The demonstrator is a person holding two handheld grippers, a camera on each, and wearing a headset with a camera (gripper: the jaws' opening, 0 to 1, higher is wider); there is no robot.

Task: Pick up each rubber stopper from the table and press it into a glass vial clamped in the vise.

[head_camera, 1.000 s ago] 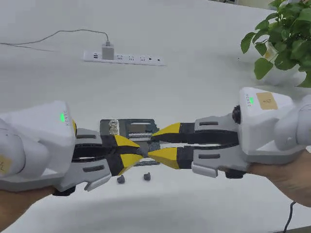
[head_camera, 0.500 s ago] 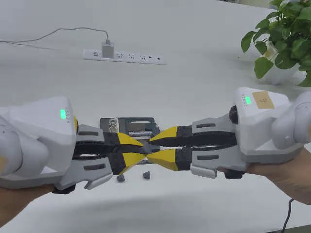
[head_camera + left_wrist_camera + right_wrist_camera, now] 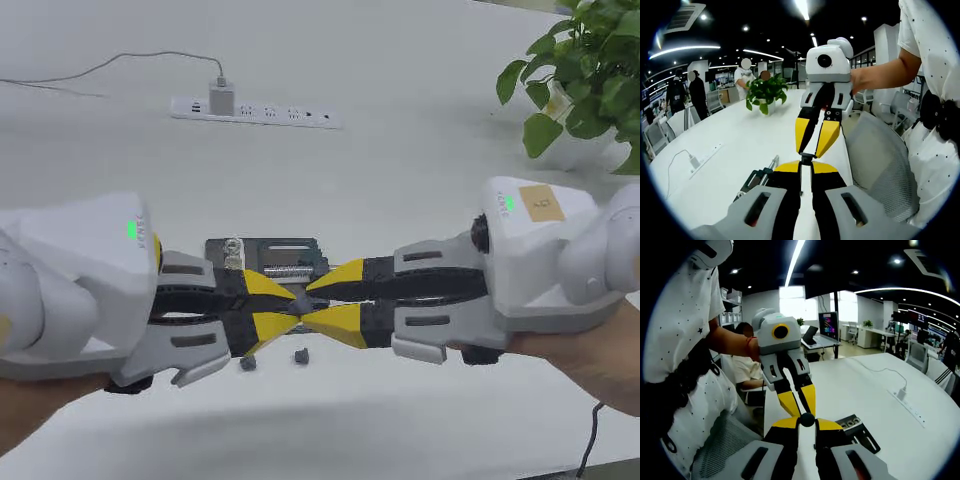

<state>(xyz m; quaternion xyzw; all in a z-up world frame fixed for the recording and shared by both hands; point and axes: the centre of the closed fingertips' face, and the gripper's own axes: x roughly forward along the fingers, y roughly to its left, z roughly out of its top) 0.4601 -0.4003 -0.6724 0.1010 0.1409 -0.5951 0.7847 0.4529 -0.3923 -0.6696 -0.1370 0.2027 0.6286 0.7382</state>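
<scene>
A small dark rubber stopper (image 3: 300, 312) hangs between my two grippers, which point at each other tip to tip just above the black vise (image 3: 285, 249). My left gripper (image 3: 292, 313) and right gripper (image 3: 309, 311) both have their yellow tips pinched in on it. In the right gripper view the stopper (image 3: 807, 418) sits between my own jaws, with the left gripper's tips touching it from above. A glass vial (image 3: 233, 254) stands clamped at the vise's left end. Two loose stoppers (image 3: 248, 364) (image 3: 301, 355) lie on the table in front of the vise.
A white power strip (image 3: 255, 115) with a plugged charger and cable lies at the far side of the white table. A potted plant (image 3: 590, 80) stands at the right rear. A mesh chair (image 3: 880, 165) is beside the table.
Both grippers' jaws have narrowed onto the stopper between them. The pair has stayed above the vise.
</scene>
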